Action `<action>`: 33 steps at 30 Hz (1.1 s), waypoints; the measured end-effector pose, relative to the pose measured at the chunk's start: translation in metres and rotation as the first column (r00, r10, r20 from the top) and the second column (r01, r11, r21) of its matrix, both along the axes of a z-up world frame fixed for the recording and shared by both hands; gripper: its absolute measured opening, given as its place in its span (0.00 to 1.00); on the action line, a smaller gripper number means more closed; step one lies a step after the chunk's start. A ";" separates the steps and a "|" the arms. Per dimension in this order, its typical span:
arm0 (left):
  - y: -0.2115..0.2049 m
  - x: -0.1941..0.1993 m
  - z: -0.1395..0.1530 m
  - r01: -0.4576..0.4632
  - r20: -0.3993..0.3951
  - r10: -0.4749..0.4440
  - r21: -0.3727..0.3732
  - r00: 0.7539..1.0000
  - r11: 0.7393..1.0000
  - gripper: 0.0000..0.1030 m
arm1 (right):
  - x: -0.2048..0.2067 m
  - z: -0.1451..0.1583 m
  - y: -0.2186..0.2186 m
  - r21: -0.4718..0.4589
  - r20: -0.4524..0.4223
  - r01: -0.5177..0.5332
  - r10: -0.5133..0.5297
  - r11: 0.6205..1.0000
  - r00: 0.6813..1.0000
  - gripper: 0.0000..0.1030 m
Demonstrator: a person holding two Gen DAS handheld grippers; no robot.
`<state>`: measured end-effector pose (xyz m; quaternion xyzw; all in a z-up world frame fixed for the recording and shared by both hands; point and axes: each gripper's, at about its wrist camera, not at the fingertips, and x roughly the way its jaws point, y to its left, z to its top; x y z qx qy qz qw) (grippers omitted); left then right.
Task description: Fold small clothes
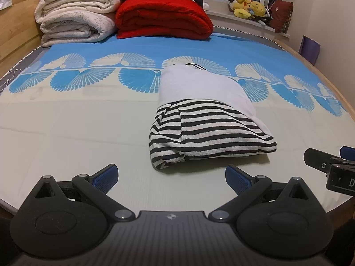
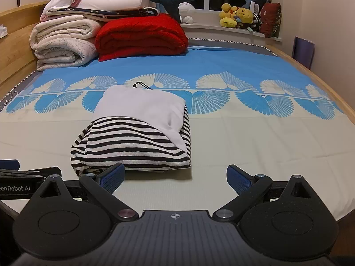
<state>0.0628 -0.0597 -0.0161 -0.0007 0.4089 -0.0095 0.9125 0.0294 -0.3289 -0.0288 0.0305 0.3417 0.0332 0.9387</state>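
Observation:
A folded black-and-white striped garment with a white upper part (image 1: 206, 124) lies on the bed, a thin black cord at its far end. It also shows in the right wrist view (image 2: 137, 137). My left gripper (image 1: 172, 178) is open and empty, just short of the garment's near edge. My right gripper (image 2: 175, 177) is open and empty, near the garment's front right corner. The right gripper also shows in the left wrist view (image 1: 328, 161) at the right edge. The left gripper shows in the right wrist view (image 2: 22, 177) at the left edge.
The bed sheet (image 1: 66, 122) is cream near me and blue with fan patterns farther off. Folded cream blankets (image 1: 75, 20) and a red blanket (image 1: 162, 17) are stacked at the far end. Plush toys (image 1: 248, 6) sit on the window sill. A wooden bed frame (image 1: 15, 35) runs along the left.

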 end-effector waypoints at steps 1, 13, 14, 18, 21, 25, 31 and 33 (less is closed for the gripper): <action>0.000 0.000 0.000 0.000 0.000 0.000 0.000 1.000 1.000 1.00 | 0.000 0.000 0.000 0.001 0.000 0.000 0.000 1.000 1.000 0.95; -0.001 0.000 -0.001 0.005 0.003 -0.005 0.003 1.000 1.000 1.00 | 0.000 0.000 0.000 0.001 -0.003 0.001 -0.001 1.000 1.000 0.95; -0.001 0.000 -0.001 0.004 0.003 -0.004 0.004 1.000 1.000 1.00 | 0.000 0.000 0.000 0.001 -0.004 0.001 -0.001 1.000 1.000 0.95; 0.000 0.000 -0.001 0.007 0.003 -0.007 0.003 1.000 1.000 1.00 | 0.000 0.000 0.000 0.000 -0.004 0.000 0.000 1.000 1.000 0.95; 0.000 0.001 -0.002 0.009 0.005 -0.009 0.005 1.000 1.000 1.00 | 0.000 0.000 0.000 0.001 -0.004 0.001 -0.001 1.000 1.000 0.95; -0.001 0.000 -0.002 0.012 0.006 -0.012 0.005 1.000 1.000 1.00 | 0.000 0.000 -0.001 0.001 -0.004 0.001 -0.001 1.000 1.000 0.95; 0.000 0.000 -0.002 0.022 0.009 -0.022 0.006 1.000 1.000 1.00 | 0.000 0.000 -0.001 0.001 -0.004 0.000 0.000 1.000 1.000 0.95; 0.000 0.000 -0.002 0.024 0.011 -0.024 0.005 1.000 1.000 1.00 | 0.000 0.000 -0.001 0.001 -0.004 0.000 0.000 1.000 1.000 0.95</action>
